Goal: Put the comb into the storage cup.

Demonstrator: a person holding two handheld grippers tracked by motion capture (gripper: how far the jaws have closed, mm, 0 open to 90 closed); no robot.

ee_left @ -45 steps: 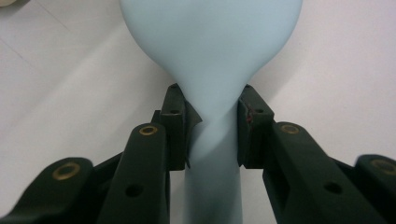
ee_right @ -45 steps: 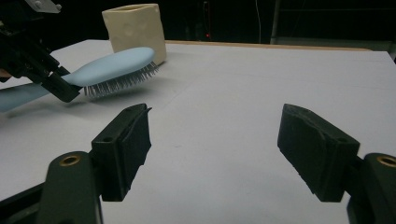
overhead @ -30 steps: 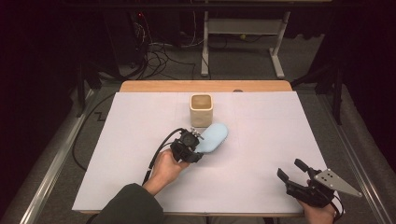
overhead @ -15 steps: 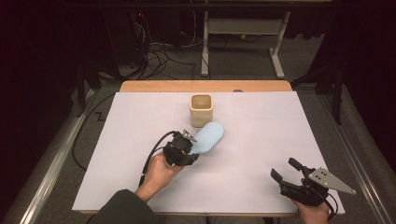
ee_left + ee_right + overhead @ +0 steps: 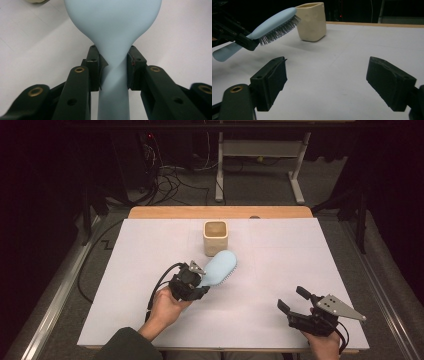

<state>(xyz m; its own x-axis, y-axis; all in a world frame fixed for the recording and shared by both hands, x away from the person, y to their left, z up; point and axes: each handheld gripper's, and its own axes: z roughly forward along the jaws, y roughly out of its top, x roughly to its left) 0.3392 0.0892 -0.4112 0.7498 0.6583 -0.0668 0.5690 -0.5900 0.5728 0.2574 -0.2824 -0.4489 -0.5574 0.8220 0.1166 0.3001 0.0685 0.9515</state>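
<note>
The light blue hairbrush [image 5: 220, 268] juts forward from the left hand-held gripper [image 5: 196, 281], its neck pinched between the pads, bristles down, its head just short of the beige cup [image 5: 215, 237]. The right hand-held gripper [image 5: 296, 303] hovers low over the worktop [image 5: 300, 255], well to the brush's right, its jaws just widened and empty.

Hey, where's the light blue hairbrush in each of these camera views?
High view: hairbrush at table centre, below the cream cup, held by the left claw.
Left gripper view: handle clamped at centre, head filling the top.
Right gripper view: upper left, bristles down.
Shared landmark: the cream cup.
</note>
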